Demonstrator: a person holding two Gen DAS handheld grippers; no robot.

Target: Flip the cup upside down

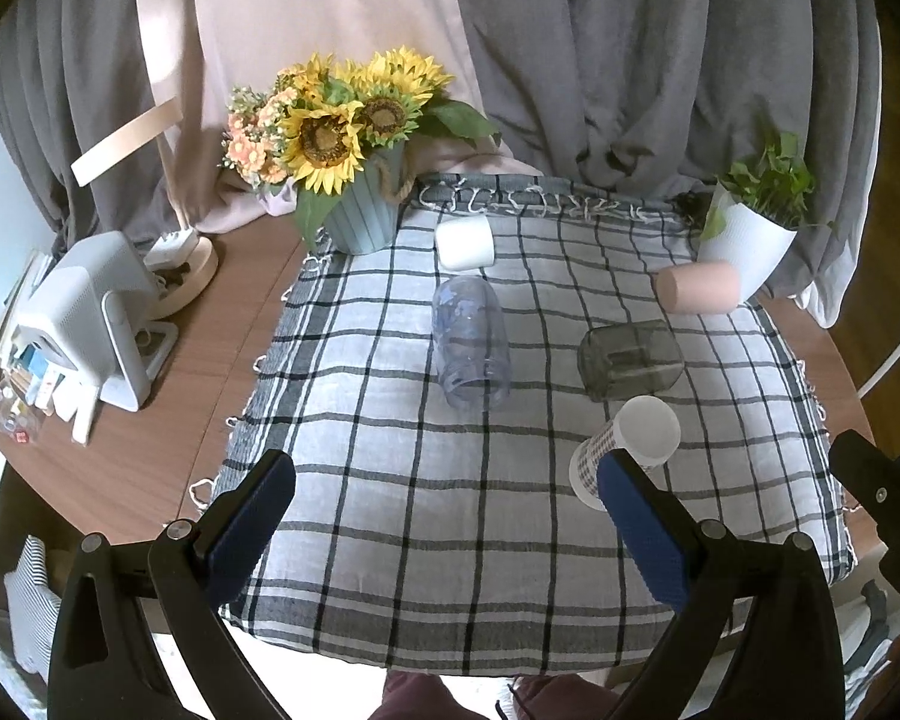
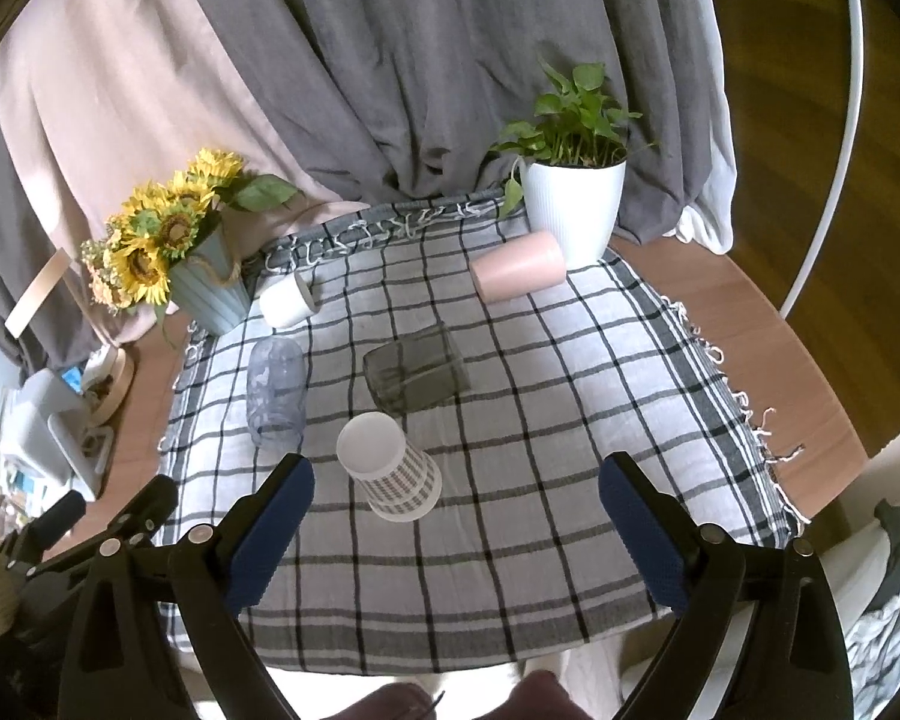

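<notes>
Several cups rest on a checked cloth point(image 1: 420, 516) point(image 2: 540, 480). A checked paper cup point(image 1: 621, 453) point(image 2: 390, 468) stands upside down nearest me. A clear bluish cup point(image 1: 471, 342) point(image 2: 275, 387) lies on its side. A smoky grey cup point(image 1: 630, 360) point(image 2: 417, 375) also lies on its side, as do a white cup point(image 1: 465, 243) point(image 2: 288, 299) and a pink cup point(image 1: 697, 287) point(image 2: 517, 267) farther back. My left gripper point(image 1: 447, 486) is open and empty above the cloth's near edge. My right gripper point(image 2: 456, 489) is open and empty, just behind the paper cup.
A sunflower pot point(image 1: 360, 204) point(image 2: 210, 288) stands at the cloth's far left corner, a white plant pot point(image 1: 744, 240) point(image 2: 573, 210) at the far right. A white device point(image 1: 90, 318) and clutter sit on the wooden table point(image 1: 168, 420) to the left. Curtains hang behind.
</notes>
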